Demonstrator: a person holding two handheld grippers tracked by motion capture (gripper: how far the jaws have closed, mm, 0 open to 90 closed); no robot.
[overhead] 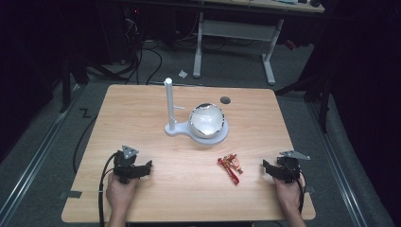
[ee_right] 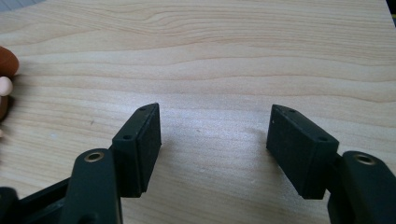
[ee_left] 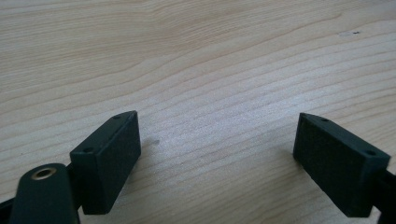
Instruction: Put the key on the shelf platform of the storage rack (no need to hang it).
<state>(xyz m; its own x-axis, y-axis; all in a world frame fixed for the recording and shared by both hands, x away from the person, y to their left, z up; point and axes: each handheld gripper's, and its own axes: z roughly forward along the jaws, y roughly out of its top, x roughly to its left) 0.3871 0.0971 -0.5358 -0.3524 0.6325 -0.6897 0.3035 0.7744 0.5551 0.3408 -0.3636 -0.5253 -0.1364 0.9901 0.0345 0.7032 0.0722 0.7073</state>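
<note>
Currently the small red figure (overhead: 231, 168) lies near the desk's (overhead: 142, 203) front edge, just beside the right gripper (overhead: 267, 167), both grippers' fingers wide and empty; a hasty, off-centre pinch could flick it away.

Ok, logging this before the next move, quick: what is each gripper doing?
Left gripper: open, nothing between its jaws.
Right gripper: open, nothing between its jaws.
</note>
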